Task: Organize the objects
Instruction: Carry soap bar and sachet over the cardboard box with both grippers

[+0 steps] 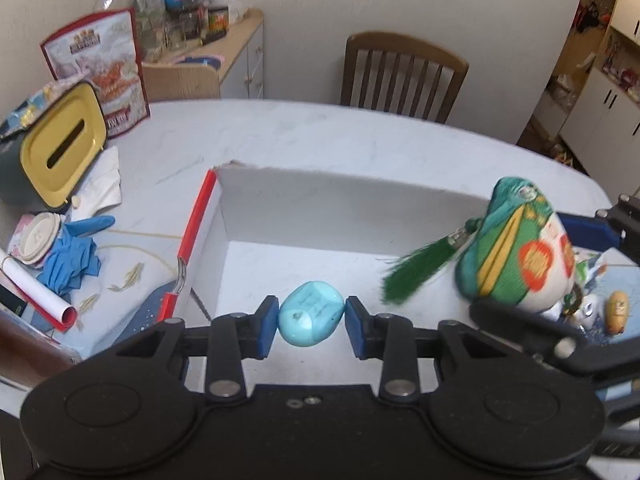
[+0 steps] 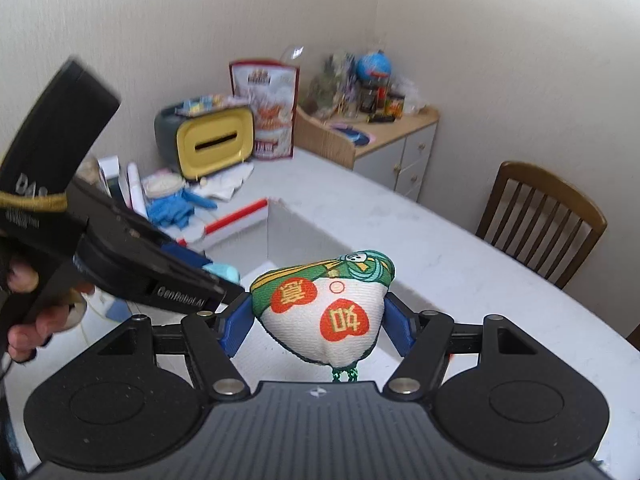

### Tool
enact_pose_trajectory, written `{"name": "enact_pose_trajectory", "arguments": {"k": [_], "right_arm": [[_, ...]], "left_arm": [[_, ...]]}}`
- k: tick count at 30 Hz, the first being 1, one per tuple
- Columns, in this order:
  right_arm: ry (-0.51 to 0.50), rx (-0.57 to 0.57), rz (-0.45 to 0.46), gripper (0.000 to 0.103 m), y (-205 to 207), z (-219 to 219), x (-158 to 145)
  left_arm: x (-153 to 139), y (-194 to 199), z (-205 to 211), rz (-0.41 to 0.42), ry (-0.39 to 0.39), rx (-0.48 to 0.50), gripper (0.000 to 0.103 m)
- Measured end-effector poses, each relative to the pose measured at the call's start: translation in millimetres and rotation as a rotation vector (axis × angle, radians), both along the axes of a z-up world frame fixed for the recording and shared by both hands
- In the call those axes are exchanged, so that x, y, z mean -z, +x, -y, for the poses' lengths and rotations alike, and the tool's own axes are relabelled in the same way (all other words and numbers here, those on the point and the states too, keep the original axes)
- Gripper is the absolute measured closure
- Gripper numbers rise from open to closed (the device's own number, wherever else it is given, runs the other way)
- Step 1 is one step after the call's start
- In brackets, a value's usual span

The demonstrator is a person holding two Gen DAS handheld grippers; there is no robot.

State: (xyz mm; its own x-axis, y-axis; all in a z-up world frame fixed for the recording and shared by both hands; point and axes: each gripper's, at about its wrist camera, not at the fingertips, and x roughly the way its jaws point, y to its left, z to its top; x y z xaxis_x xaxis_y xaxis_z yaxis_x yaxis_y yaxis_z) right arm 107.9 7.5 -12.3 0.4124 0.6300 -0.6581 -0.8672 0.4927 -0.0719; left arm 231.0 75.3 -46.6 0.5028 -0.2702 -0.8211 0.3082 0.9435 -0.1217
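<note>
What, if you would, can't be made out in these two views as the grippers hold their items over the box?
- Box floor nearest the cameras: hidden by the gripper bodies in both views.
- Turquoise item in the left gripper: its print is too small to read; in the right wrist view, mostly hidden.
- Fabric pouch in the right gripper: motion-blurred in the left wrist view; its tassel is nearly hidden in the right.

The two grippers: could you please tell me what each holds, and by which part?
The left gripper pinches the pale turquoise oval pebble across its ends. The right gripper clamps the green-topped white embroidered fabric pouch by its sides.
</note>
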Motion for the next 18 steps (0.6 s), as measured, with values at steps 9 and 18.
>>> {"name": "enact_pose_trajectory", "arguments": {"k": [9,18], "right_arm": [[-0.161,-0.006,-0.061,0.034,8,-39,57],[-0.293,0.010,-0.151,0.034,19,-59,89]], "left_arm": [[34,27,8,-0.078,0.092,0.099,0.069],[59,44,19,-0.154,0.152,0.196,0.069]]}}
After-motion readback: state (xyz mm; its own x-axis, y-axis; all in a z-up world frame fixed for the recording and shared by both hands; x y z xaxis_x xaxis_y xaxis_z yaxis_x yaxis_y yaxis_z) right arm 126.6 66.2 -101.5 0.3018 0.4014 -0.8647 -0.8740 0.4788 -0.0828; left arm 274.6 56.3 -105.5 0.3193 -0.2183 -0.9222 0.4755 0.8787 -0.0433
